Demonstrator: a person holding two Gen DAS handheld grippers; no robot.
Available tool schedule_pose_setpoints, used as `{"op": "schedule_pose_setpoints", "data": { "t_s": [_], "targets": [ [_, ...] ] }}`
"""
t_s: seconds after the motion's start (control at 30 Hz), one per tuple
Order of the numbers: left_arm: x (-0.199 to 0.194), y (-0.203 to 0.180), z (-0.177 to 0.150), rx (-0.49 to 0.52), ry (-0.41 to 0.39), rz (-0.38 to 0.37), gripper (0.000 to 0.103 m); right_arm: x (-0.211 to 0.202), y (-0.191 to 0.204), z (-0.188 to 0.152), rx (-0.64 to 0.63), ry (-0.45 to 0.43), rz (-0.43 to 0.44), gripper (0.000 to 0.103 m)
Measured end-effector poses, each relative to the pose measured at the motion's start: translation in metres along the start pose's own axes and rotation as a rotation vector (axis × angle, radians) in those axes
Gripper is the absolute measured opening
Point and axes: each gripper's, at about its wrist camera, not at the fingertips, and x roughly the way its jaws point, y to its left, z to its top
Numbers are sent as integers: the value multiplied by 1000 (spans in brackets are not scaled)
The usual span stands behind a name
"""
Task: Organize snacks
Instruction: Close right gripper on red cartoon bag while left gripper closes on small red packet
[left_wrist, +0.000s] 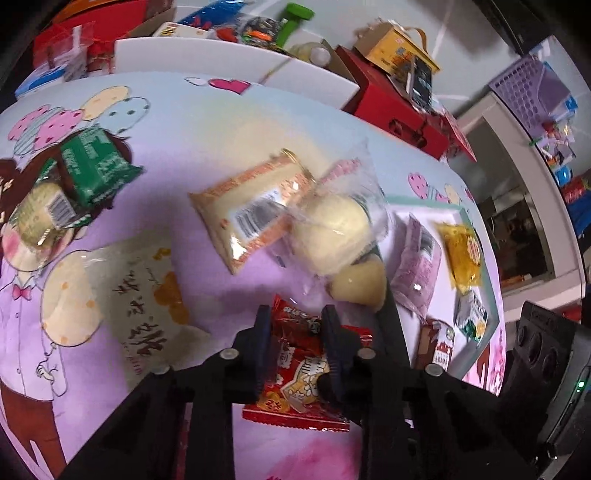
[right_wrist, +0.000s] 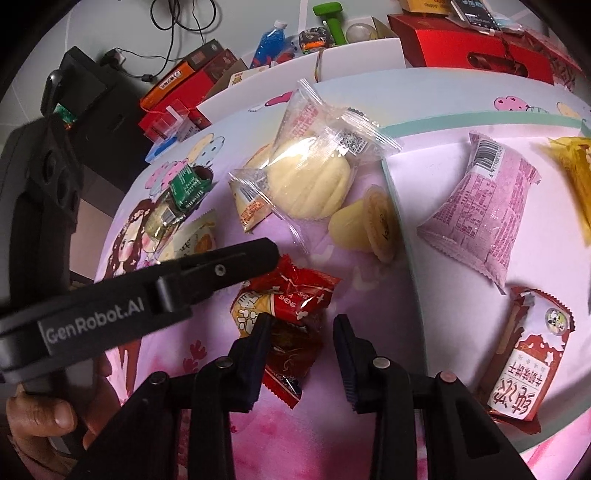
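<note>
My left gripper (left_wrist: 295, 314) has its fingers around a red peanut snack packet (left_wrist: 299, 373) on the cartoon tablecloth (left_wrist: 221, 118); the jaws stand close on it. In the right wrist view the left gripper's finger (right_wrist: 236, 262) reaches the same red packet (right_wrist: 291, 295). My right gripper (right_wrist: 303, 321) is open and empty just in front of that packet. A clear-bagged cream bun (right_wrist: 310, 184), an orange-trimmed packet (left_wrist: 251, 210) and a yellow jelly cup (right_wrist: 365, 225) lie beyond. A pink packet (right_wrist: 487, 206), a yellow packet (left_wrist: 461, 251) and a red-white packet (right_wrist: 524, 365) lie on the white mat (right_wrist: 436, 155).
A green packet (left_wrist: 96, 166), a gold-wrapped snack (left_wrist: 40, 214) and a pale printed packet (left_wrist: 147, 295) lie at the left. Red gift boxes (right_wrist: 469, 48), a blue bottle (right_wrist: 271, 40), a green dumbbell (right_wrist: 332, 18) and cartons crowd the far table.
</note>
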Motion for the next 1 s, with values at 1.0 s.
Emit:
{"op": "schedule_pose_setpoints", "data": {
  "t_s": [1.0],
  "targets": [
    [-19,42,1,-110,-67,117,27,30,31,4,-80,-23,-20,58]
  ]
}}
